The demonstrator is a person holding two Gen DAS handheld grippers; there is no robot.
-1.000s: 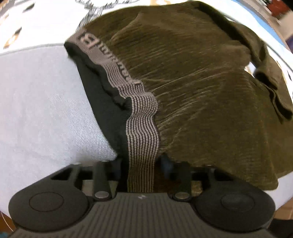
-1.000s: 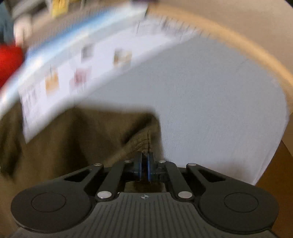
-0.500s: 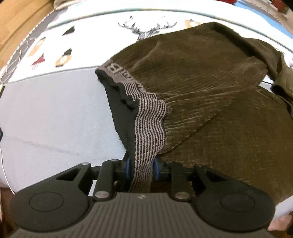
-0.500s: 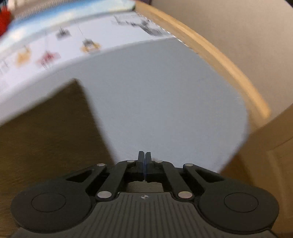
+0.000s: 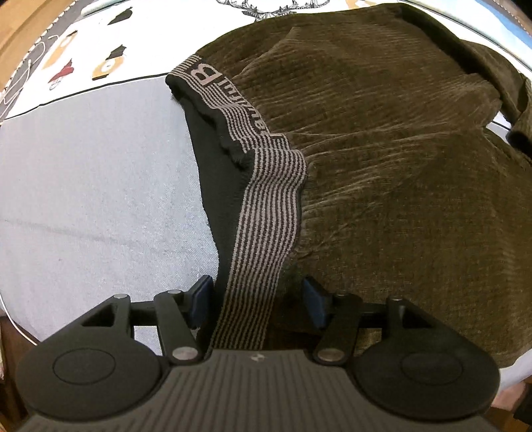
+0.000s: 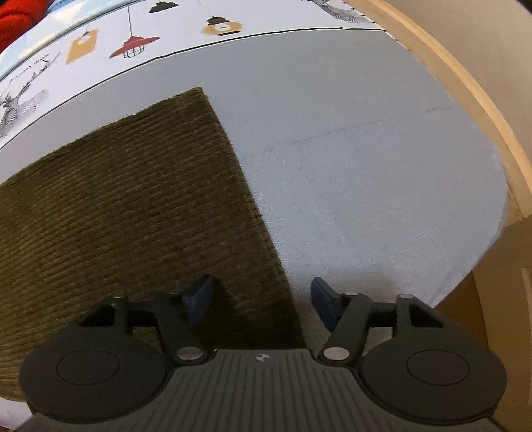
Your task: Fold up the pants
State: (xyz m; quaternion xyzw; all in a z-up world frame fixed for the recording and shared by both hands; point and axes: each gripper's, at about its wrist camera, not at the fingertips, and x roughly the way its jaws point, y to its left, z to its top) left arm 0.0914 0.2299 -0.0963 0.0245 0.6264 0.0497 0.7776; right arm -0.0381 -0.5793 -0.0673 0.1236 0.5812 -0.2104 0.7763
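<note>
The olive corduroy pants (image 5: 382, 159) lay on our grey sheet (image 5: 83, 199), striped waistband (image 5: 266, 212) rising from six o'clock. Our left gripper (image 5: 256, 300) had just opened wide, band between but unpressed; our right gripper (image 6: 261, 299), likewise just opened, straddled the hem edge (image 6: 252, 199). Risk: the loose waistband could slump and undo the fold.

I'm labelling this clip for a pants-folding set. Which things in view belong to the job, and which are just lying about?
Part of the job:
- olive corduroy pants
- their striped waistband, between the open left gripper pads
- pant leg edge, under the open right gripper
Both jaws have just been opening.

Just there:
- printed bedsheet
- wooden frame
- red item
</note>
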